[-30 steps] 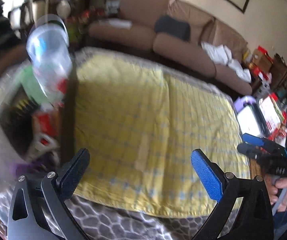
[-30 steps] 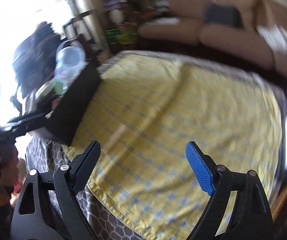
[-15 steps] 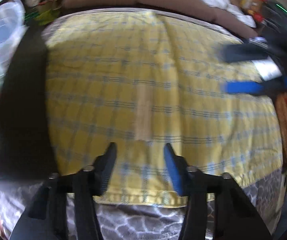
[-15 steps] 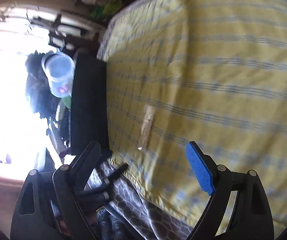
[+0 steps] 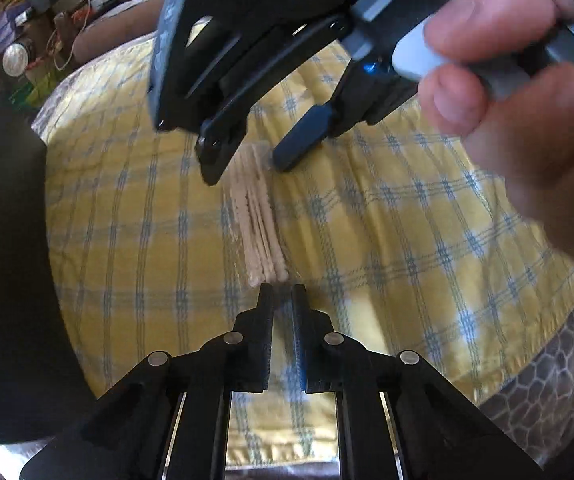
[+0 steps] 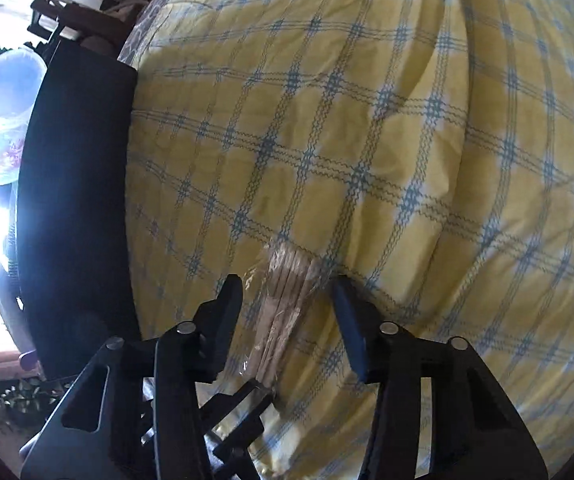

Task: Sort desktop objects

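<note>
The left gripper [image 5: 283, 294] has its two fingers almost shut, with only a thin gap between them. Nothing is in the gap. The tips sit low over the cloth [image 5: 387, 220], right at the near end of the sticks [image 5: 257, 216].

The right gripper [image 6: 287, 304] has its fingers wide open. They stand on both sides of the sticks [image 6: 283, 312], one finger on each side, and do not squeeze them. I cannot tell if they touch the pack. In the left view the same gripper [image 5: 243, 164] comes in from the top, over the far end of the sticks, and a hand [image 5: 527, 100] holds its handle.

The sticks are a small flat bunch of pale wood in a clear wrap. They lie flat on the yellow and blue check cloth [image 6: 367, 140].

A black box [image 6: 75, 208] stands at the left edge of the cloth. A clear tub [image 6: 7, 84] is just past it. A brown couch [image 5: 119, 20] is far behind.
</note>
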`<control>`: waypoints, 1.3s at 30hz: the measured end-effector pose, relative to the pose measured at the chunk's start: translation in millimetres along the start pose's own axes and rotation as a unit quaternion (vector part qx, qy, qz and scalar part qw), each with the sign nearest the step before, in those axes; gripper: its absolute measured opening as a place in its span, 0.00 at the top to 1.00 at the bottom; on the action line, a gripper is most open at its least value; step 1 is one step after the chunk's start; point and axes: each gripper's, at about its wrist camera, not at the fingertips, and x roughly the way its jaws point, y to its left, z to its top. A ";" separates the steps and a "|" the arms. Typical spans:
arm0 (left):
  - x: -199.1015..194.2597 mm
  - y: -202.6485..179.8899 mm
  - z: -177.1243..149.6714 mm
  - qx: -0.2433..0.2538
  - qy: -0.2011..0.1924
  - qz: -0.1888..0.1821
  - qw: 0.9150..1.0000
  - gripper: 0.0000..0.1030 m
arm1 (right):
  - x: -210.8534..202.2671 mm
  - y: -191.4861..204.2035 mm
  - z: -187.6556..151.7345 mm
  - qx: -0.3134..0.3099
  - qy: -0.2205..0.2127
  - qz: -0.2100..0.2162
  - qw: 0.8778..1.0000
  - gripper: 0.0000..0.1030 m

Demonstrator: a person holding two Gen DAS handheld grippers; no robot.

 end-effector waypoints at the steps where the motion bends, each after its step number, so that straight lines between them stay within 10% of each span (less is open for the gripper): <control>1: -0.1 -0.1 2.1 -0.004 0.000 0.000 1.000 0.94 | -1.1 0.4 -1.8 -0.009 -0.011 0.001 1.000 0.67; 7: 1.5 5.7 4.4 -0.047 0.006 -0.013 0.999 0.97 | -7.0 -18.3 -4.2 -0.021 -0.026 0.034 0.999 0.94; 16: -14.5 9.4 -0.8 -0.086 -0.012 -0.041 0.995 0.95 | -32.4 -42.6 -23.8 0.016 -0.048 0.189 0.981 0.95; 25: -29.1 14.7 0.0 -0.111 -0.044 -0.036 0.992 0.52 | -19.7 -61.5 -29.8 0.075 -0.058 0.216 0.972 0.96; 27: -25.1 18.1 4.8 -0.105 -0.042 -0.026 0.993 0.53 | -9.9 -54.7 -30.2 0.075 -0.053 0.212 0.973 0.95; 29: -19.5 19.7 7.6 -0.103 -0.038 -0.032 0.993 0.78 | -1.4 -43.6 -25.9 0.071 -0.052 0.215 0.973 0.96; 37: -21.9 20.0 12.4 -0.102 -0.052 -0.029 0.993 0.66 | 0.6 -33.0 -27.5 0.074 -0.054 0.236 0.967 0.97; 39: -14.5 18.3 13.6 -0.098 -0.042 -0.011 0.994 0.88 | 2.1 -32.4 -32.6 0.072 -0.049 0.240 0.967 0.96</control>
